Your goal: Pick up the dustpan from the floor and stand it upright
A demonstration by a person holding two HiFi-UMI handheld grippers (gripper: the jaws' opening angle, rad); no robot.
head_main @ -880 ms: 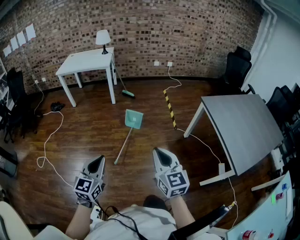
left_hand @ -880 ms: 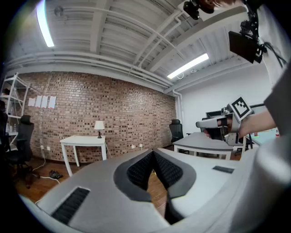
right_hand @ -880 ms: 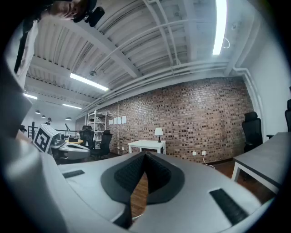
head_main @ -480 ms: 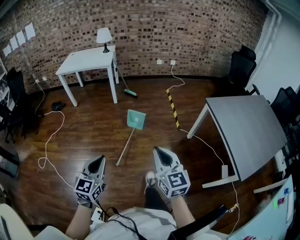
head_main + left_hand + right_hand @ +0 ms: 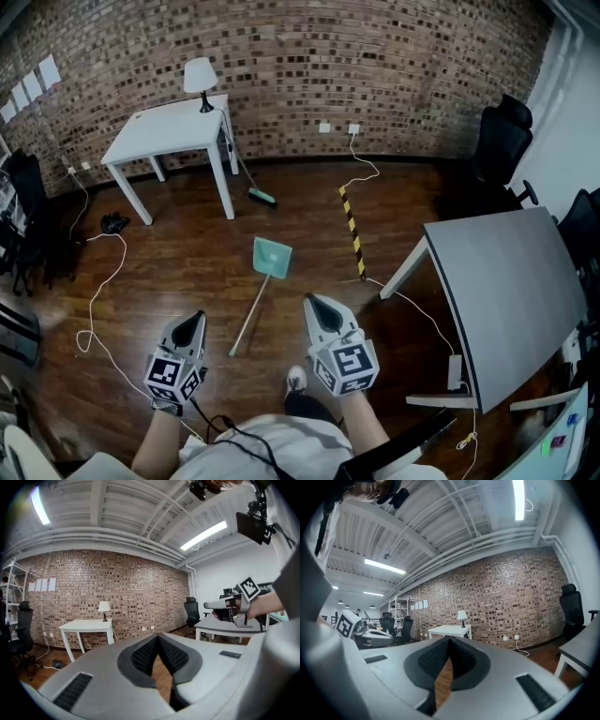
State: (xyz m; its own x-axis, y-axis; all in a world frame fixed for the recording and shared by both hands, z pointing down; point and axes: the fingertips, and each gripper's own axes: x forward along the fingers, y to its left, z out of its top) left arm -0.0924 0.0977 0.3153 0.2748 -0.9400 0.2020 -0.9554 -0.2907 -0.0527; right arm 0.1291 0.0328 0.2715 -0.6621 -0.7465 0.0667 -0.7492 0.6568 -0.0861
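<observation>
A teal dustpan with a long pale handle lies flat on the wooden floor ahead of me in the head view. My left gripper is held level, left of the handle's near end, its jaws shut on nothing. My right gripper is held to the right of the handle, jaws shut and empty too. Both grippers are above the floor and apart from the dustpan. The left gripper view shows its tips meeting, with the other gripper at right. The right gripper view shows its tips closed; the dustpan is hidden there.
A white table with a lamp stands by the brick wall, a broom leaning at it. A grey table is at right, black chairs behind. Cables and a striped floor strip cross the floor.
The view has shifted forward: the dustpan and floor sit closer to the grippers. A shoe shows below the right gripper. Both grippers keep their pose, still shut.
</observation>
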